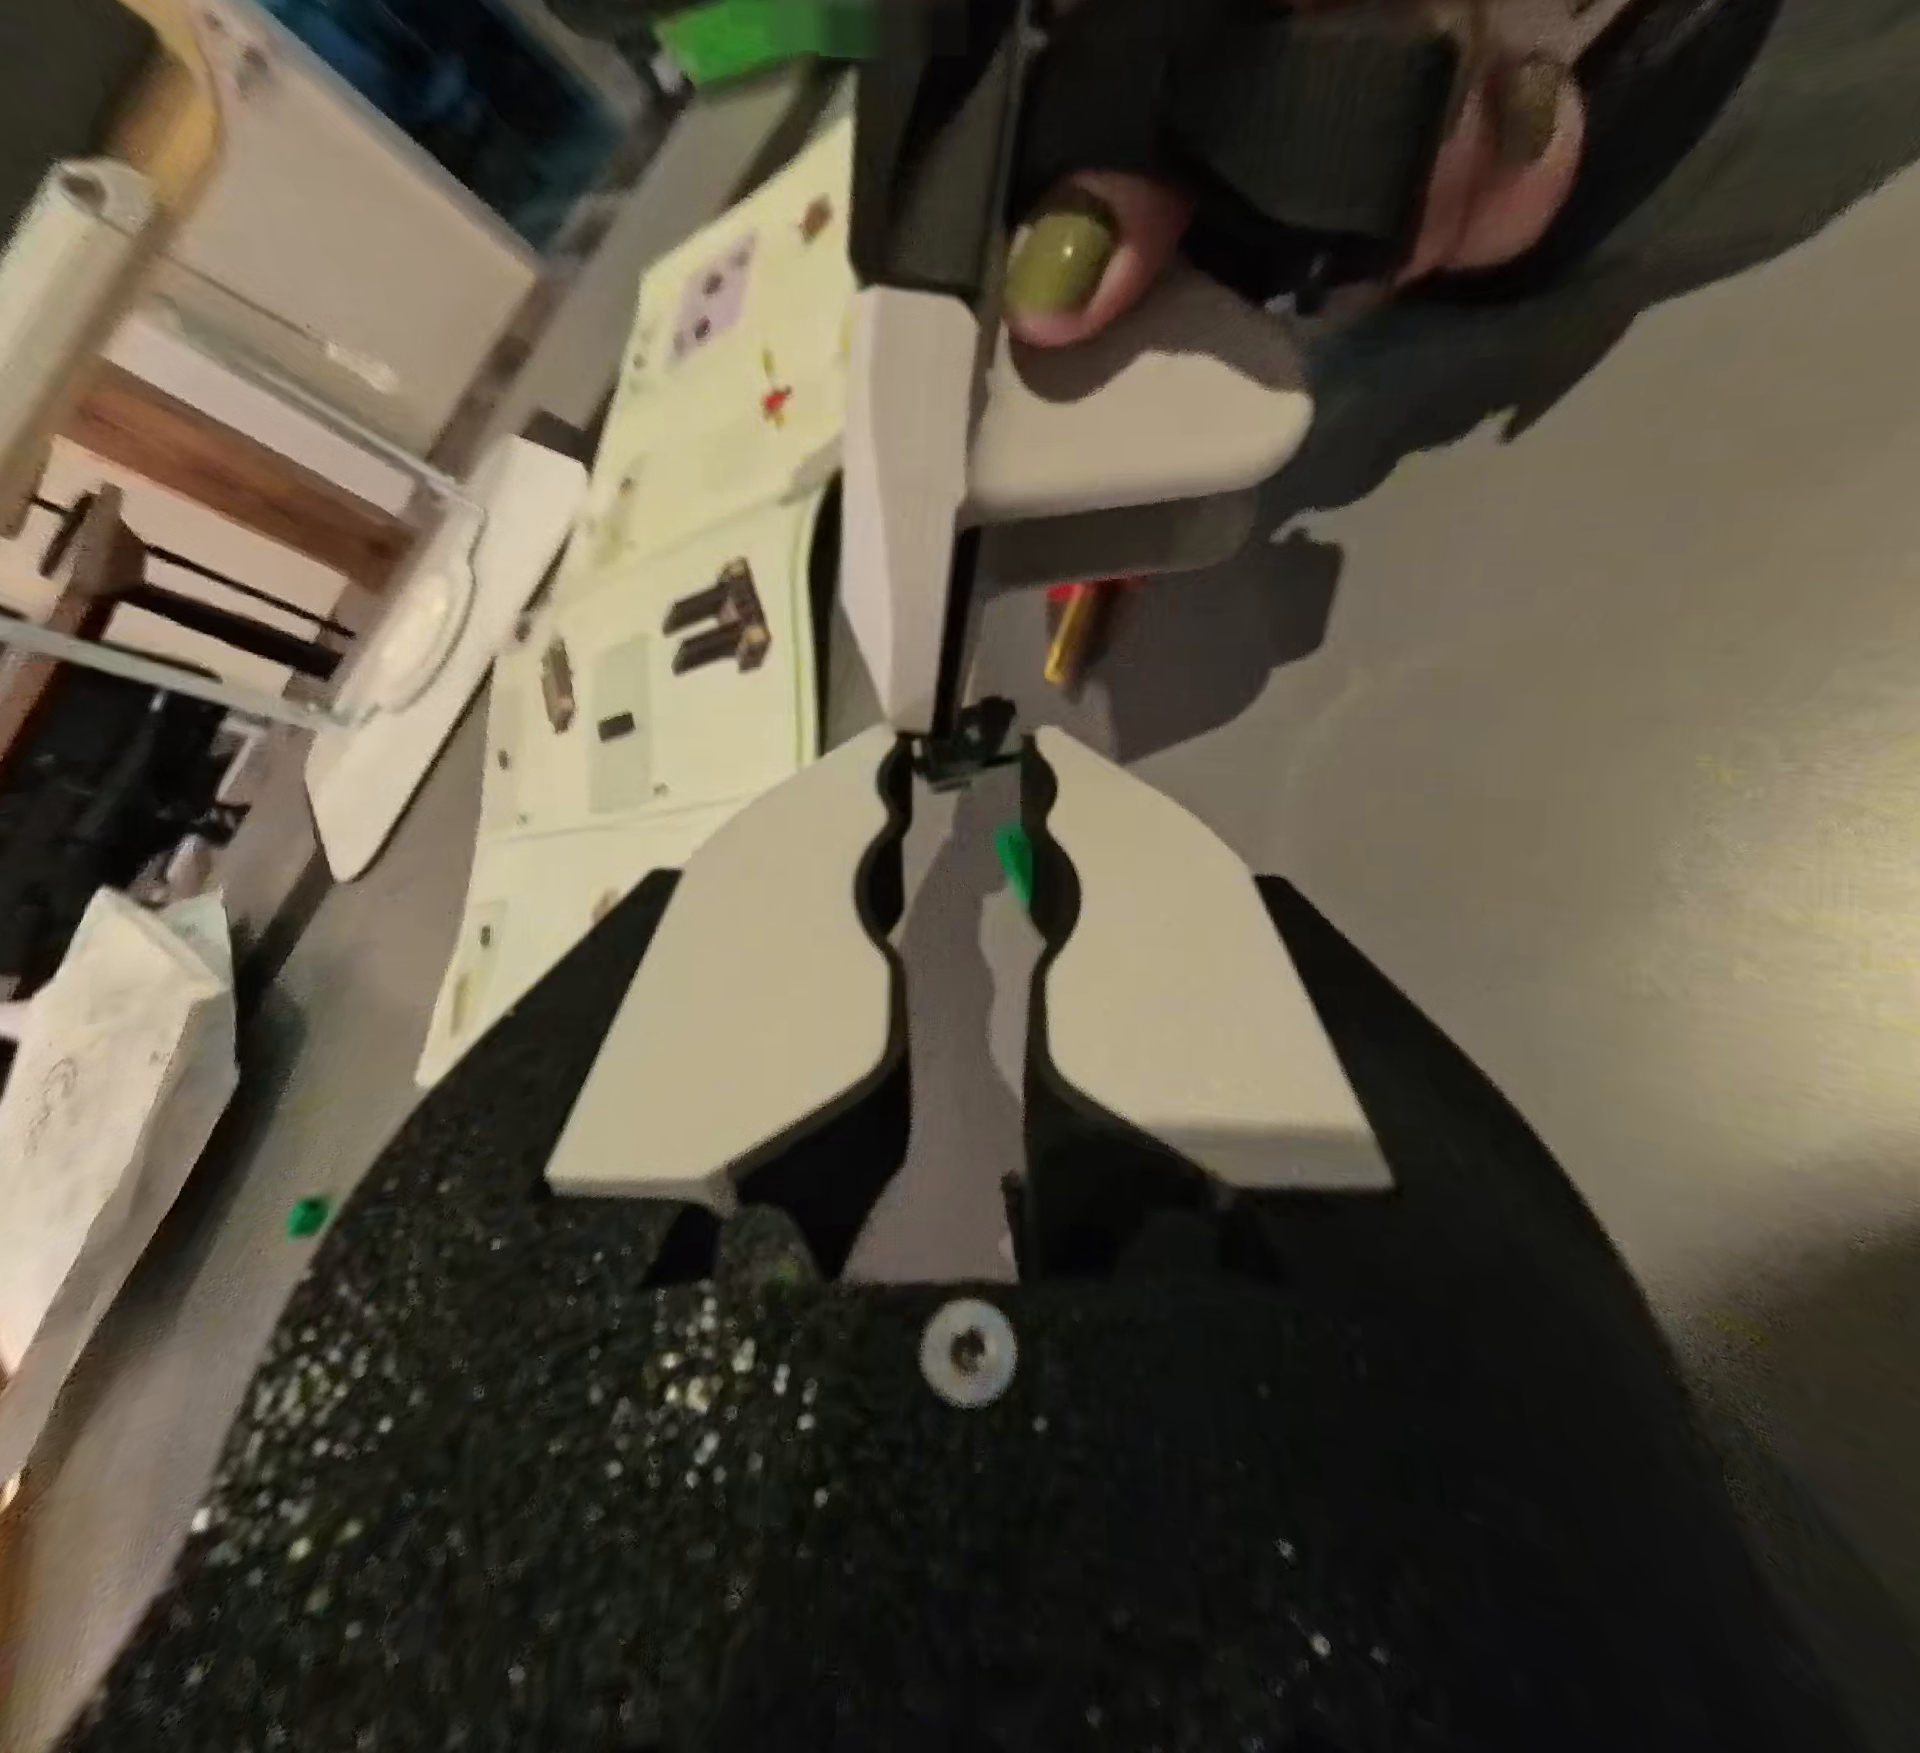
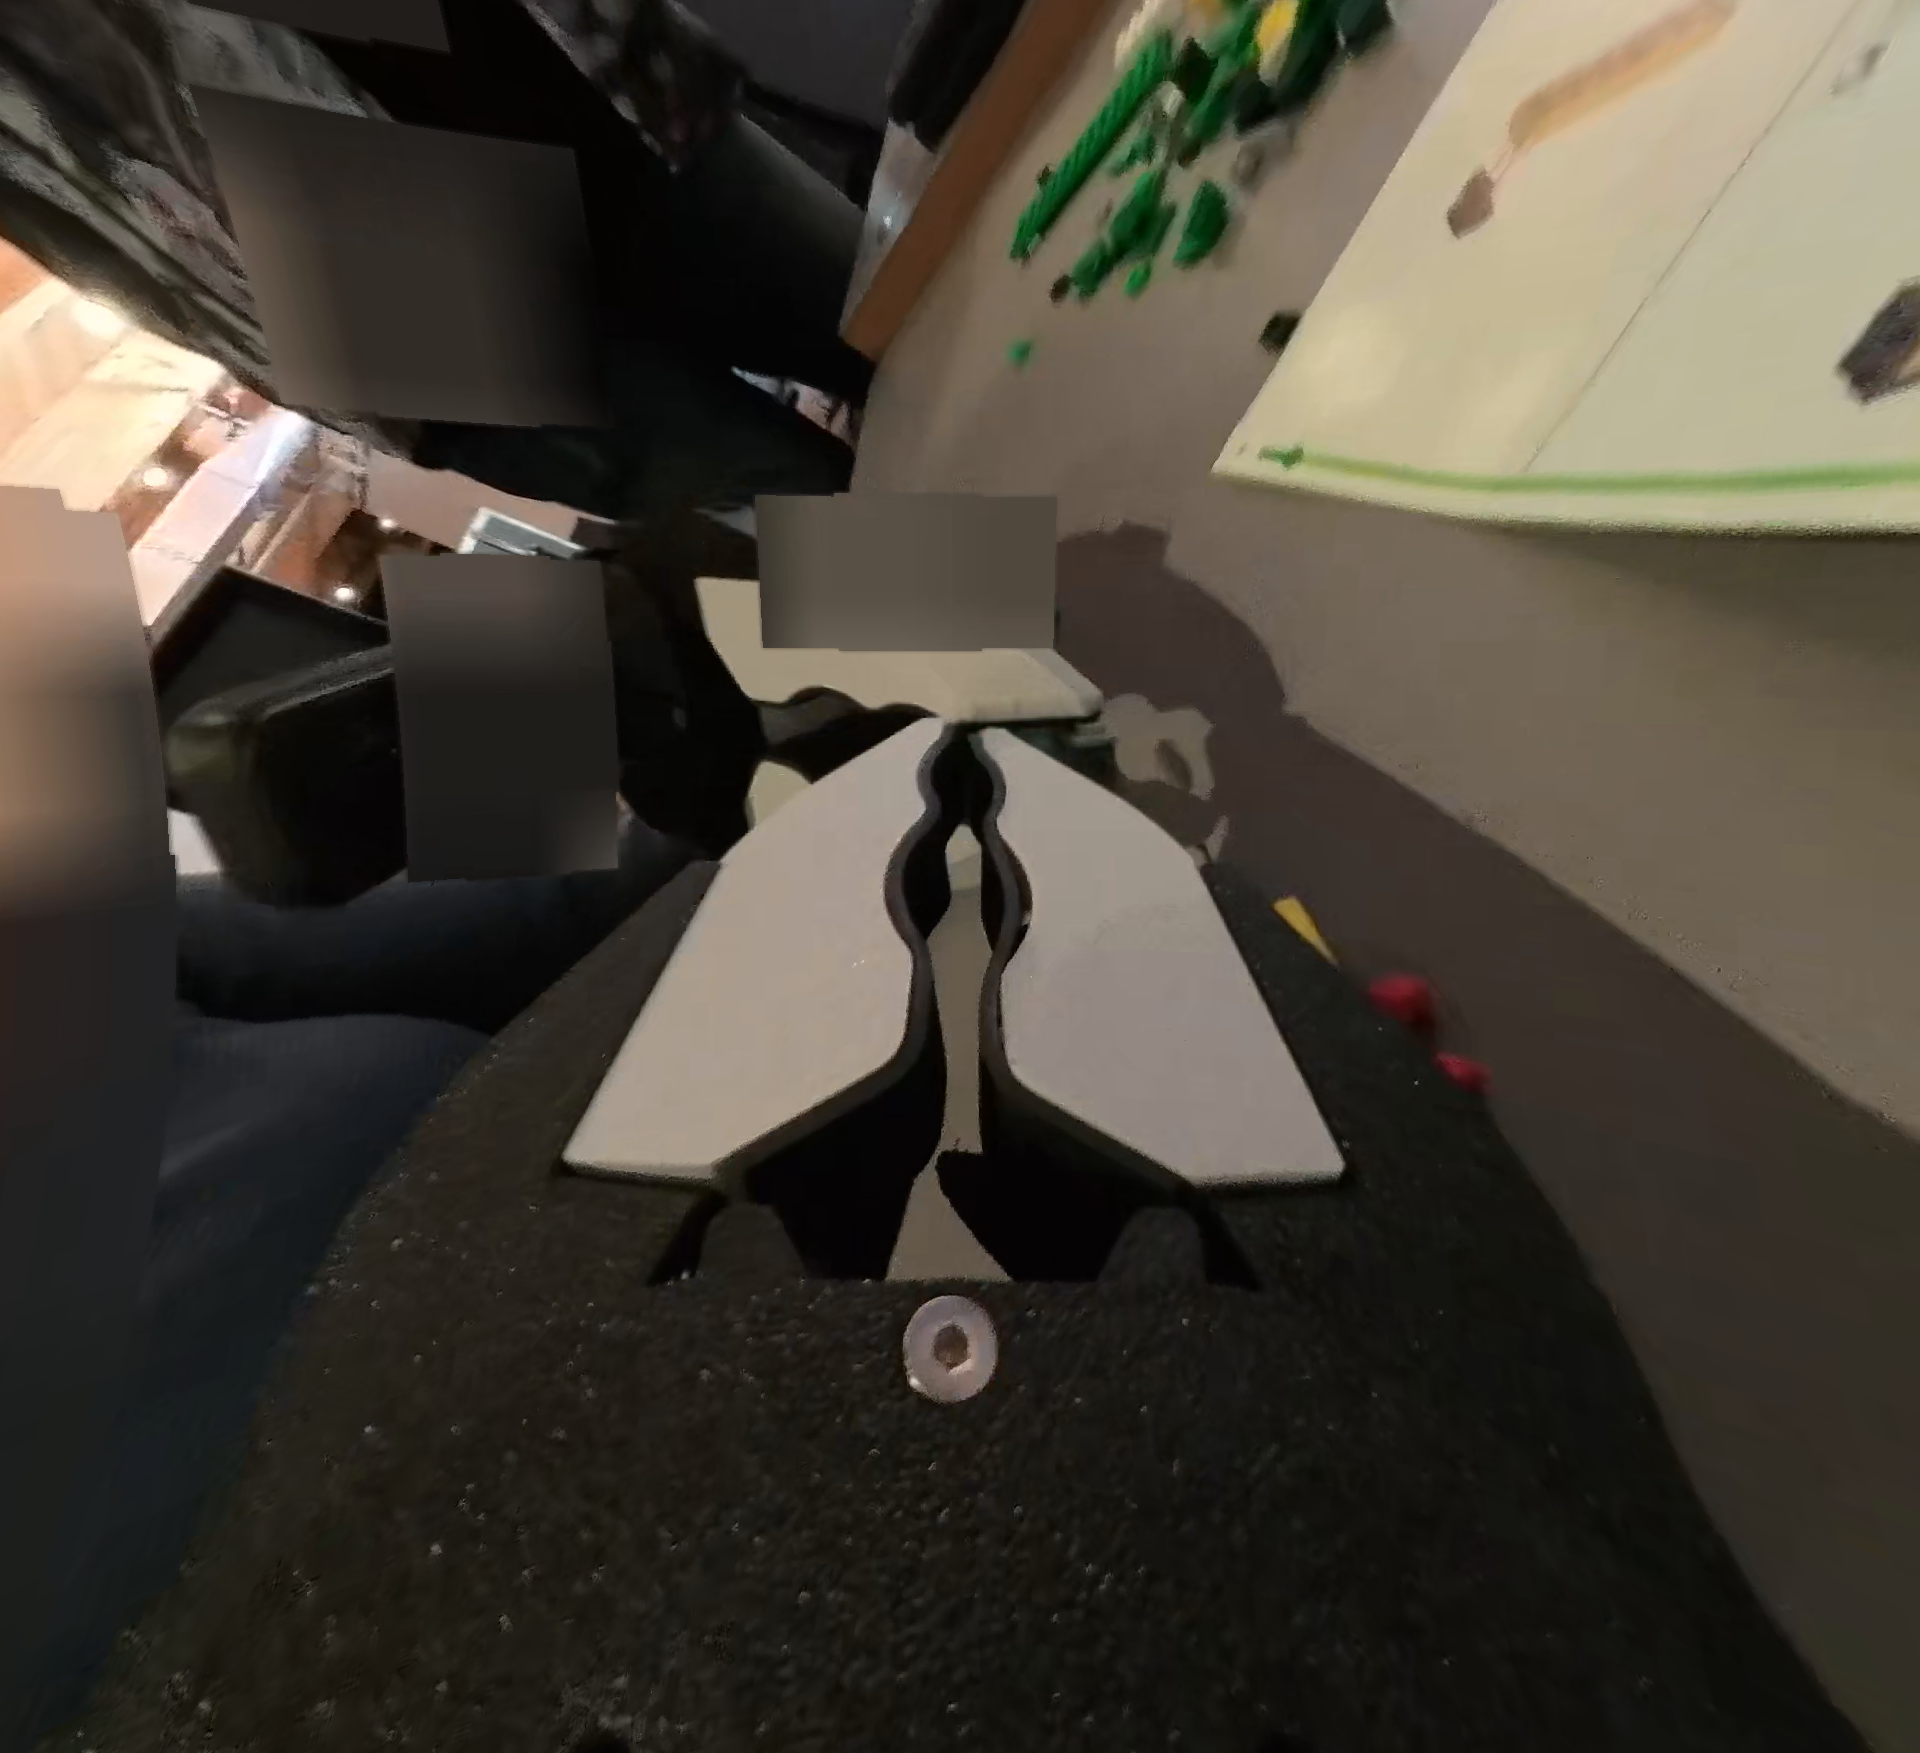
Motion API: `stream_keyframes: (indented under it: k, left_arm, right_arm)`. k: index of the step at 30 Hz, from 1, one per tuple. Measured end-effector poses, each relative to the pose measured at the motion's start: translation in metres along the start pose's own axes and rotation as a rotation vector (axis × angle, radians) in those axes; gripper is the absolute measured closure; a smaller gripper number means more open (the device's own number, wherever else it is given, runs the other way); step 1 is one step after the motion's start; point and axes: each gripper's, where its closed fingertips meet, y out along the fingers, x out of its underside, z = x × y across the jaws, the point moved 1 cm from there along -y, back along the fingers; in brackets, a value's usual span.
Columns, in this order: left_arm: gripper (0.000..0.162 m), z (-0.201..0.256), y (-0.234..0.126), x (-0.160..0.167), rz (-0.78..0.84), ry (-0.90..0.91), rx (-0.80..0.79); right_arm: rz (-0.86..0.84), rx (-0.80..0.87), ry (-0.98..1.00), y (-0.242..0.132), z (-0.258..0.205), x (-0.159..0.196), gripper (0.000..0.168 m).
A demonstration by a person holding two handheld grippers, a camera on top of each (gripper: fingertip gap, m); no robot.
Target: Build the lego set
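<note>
My left gripper is shut on a small black Lego piece, held just above the grey table. My right gripper comes down from above in a person's hand, and its tips meet that same black piece. In the right wrist view my right gripper has its jaws almost together. Whether it pinches anything is hidden. A white finger of the left gripper lies across just beyond its tips. A small green piece lies on the table under the left gripper.
The open instruction booklet lies left of the grippers and also shows in the right wrist view. A pile of green and yellow pieces lies far off. A red-and-yellow piece, red pieces, a clear container and a white bag are nearby. The grippers are tip to tip, or close to it.
</note>
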Motion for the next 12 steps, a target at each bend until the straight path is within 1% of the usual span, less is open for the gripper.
stream_keyframes:
  k: [2,4,6,9,12]
  left_arm:
    - [0.143,0.008,-0.001,0.008,-0.087,0.017,0.016]
    - [0.142,0.016,-0.003,0.017,-0.163,0.028,0.035]
    - [0.142,0.016,-0.007,0.023,-0.203,0.05,0.012]
    - [0.143,0.008,-0.013,0.023,-0.195,0.045,-0.033]
    - [0.142,0.003,-0.016,0.021,-0.128,-0.085,-0.002]
  right_arm:
    - [-0.013,0.003,0.004,0.001,-0.003,0.006,0.168]
    - [0.013,0.018,-0.01,-0.003,-0.005,0.005,0.168]
    - [0.026,0.06,-0.05,-0.008,-0.002,0.005,0.168]
    - [0.106,0.117,-0.181,-0.014,0.0,-0.002,0.168]
    - [0.159,0.206,-0.321,-0.017,0.001,-0.007,0.168]
